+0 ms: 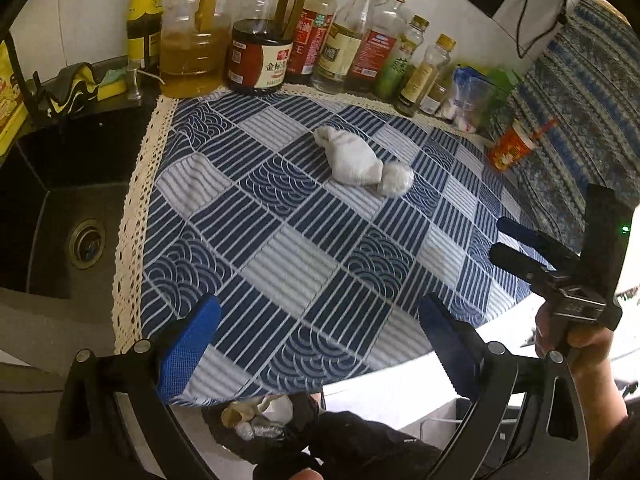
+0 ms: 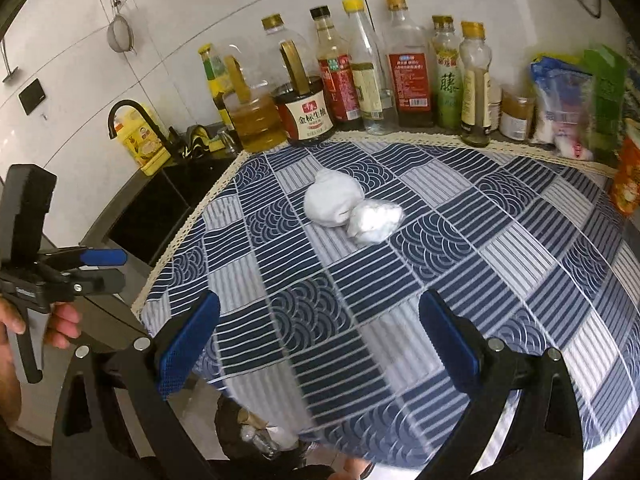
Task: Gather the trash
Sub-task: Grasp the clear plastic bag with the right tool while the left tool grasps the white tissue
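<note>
Two pieces of trash lie touching on the blue patterned cloth: a crumpled white paper wad [image 1: 349, 156] [image 2: 330, 197] and a small clear plastic-wrapped ball [image 1: 396, 178] [image 2: 374, 218]. My left gripper [image 1: 320, 332] is open and empty, near the counter's front edge, well short of the trash. My right gripper [image 2: 320, 328] is open and empty too, over the front of the cloth. Each gripper shows in the other's view, the right [image 1: 516, 240] at the right edge, the left [image 2: 108, 268] at the left. A black trash bag [image 1: 264, 420] [image 2: 256, 432] with scraps sits below the counter edge.
A row of oil and sauce bottles [image 1: 260, 56] [image 2: 408, 68] lines the back wall. A black sink [image 1: 60, 208] [image 2: 168, 200] with a faucet [image 2: 132, 116] lies left of the cloth. Snack packets [image 2: 560, 108] and an orange cup [image 1: 512, 148] stand at the right.
</note>
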Motion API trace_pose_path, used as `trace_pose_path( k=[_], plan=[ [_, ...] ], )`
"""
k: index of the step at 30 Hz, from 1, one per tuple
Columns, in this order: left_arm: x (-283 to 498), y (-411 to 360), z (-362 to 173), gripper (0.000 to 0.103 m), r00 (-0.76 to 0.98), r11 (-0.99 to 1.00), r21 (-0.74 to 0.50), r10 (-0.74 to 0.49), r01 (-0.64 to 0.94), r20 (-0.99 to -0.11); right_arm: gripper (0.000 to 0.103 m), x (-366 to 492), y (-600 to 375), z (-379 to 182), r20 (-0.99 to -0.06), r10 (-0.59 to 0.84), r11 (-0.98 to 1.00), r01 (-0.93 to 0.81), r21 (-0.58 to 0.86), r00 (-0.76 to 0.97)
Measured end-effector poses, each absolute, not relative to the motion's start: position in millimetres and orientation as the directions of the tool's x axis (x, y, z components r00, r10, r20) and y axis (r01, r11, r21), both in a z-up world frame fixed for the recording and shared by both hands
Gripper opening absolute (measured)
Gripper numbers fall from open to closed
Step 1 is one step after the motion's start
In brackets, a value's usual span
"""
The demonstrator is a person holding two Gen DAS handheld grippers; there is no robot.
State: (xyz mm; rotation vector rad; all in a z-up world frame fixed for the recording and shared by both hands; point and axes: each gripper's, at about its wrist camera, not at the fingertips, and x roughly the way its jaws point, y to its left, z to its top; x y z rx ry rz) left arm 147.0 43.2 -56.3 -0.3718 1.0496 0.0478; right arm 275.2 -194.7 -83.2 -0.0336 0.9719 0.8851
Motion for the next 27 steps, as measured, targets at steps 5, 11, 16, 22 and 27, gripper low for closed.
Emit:
trace_pose_path(
  k=[5, 11, 16, 22, 27],
  plan=[
    [168.3, 38.4, -57.5, 0.096, 0.492, 0.929, -0.267, -0.113, -0.255, -0.863, 0.099, 309.3, -189.5, -97.8, -0.736, 0.645, 0.624, -0.697, 0.353, 0.205],
    [189.1, 32.3, -61.3, 0.096, 0.480, 0.914, -0.263, -0.088, -0.310, -0.873, 0.096, 344.9, -172.3, -119.9, -0.750, 0.646, 0.572, -0.741, 0.352, 0.141],
    [198.0, 32.4, -66.9, 0.096, 0.470, 0.891, -0.263, -0.064, -0.371, -0.880, 0.092, 370.2, -152.0, -140.7, -0.768, 0.635, 0.532, -0.769, 0.355, 0.085],
    [201.4, 33.9, -73.4, 0.096, 0.448, 0.872, -0.253, -0.043, -0.419, -0.893, 0.084, 390.4, -136.0, -161.0, -0.784, 0.620, 0.502, -0.786, 0.360, 0.036],
    [204.6, 34.5, -73.9, 0.096, 0.447, 0.863, -0.242, -0.021, -0.443, -0.894, 0.083, 396.2, -127.3, -167.5, -0.788, 0.616, 0.476, -0.803, 0.358, 0.014]
  ],
)
